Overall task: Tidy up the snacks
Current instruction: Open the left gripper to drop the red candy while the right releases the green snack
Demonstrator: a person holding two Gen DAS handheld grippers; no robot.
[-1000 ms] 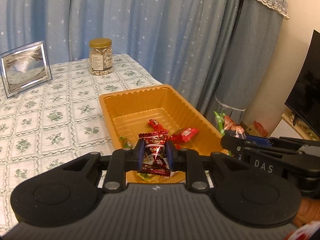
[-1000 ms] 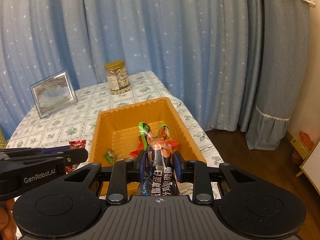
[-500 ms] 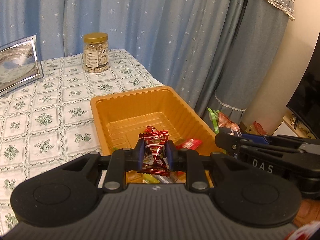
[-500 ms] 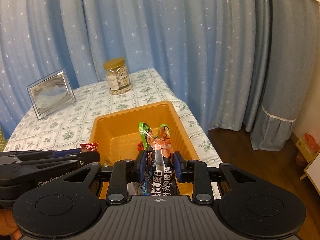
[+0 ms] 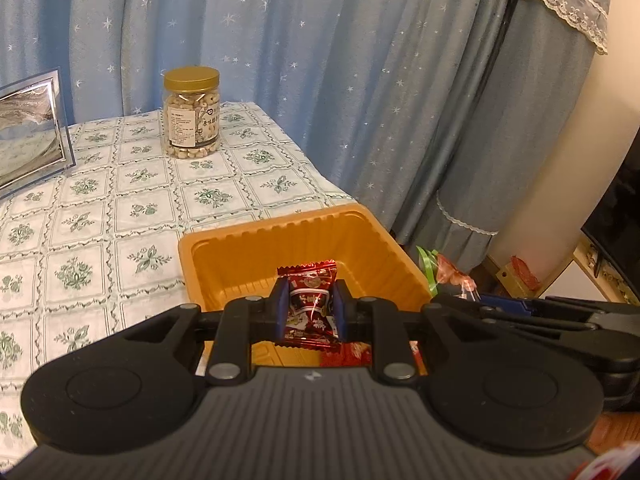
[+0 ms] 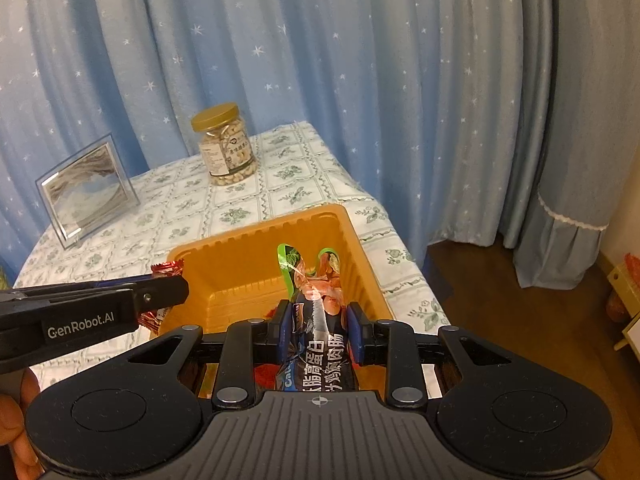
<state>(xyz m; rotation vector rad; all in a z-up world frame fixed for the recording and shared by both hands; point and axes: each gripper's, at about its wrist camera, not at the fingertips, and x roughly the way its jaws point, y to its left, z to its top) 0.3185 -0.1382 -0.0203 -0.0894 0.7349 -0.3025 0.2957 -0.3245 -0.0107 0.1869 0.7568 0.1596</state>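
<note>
- The left claw (image 5: 308,312) is clamped on a red candy packet (image 5: 309,304), held upright above the near end of the orange tray (image 5: 280,236).
- The right claw (image 6: 320,330) is clamped on a dark snack pack (image 6: 318,344) with green and orange wrappers at its top, also above the tray's near end.
- More red wrappers (image 5: 348,354) lie in the tray under the left claw.
- The tray sits at the bench's right edge; its right wall runs close along that edge, with the floor (image 6: 520,304) beyond.
- Left of the tray, the patterned bench (image 5: 100,216) lies open.
- At the far edge stand 1 nut jar (image 5: 191,112) and, toward the far left corner, a picture frame (image 6: 86,190); both are well apart from the tray.
- Against 1 second ago, both claws have moved forward over the tray, so less of its floor shows; both grips are unchanged.
</note>
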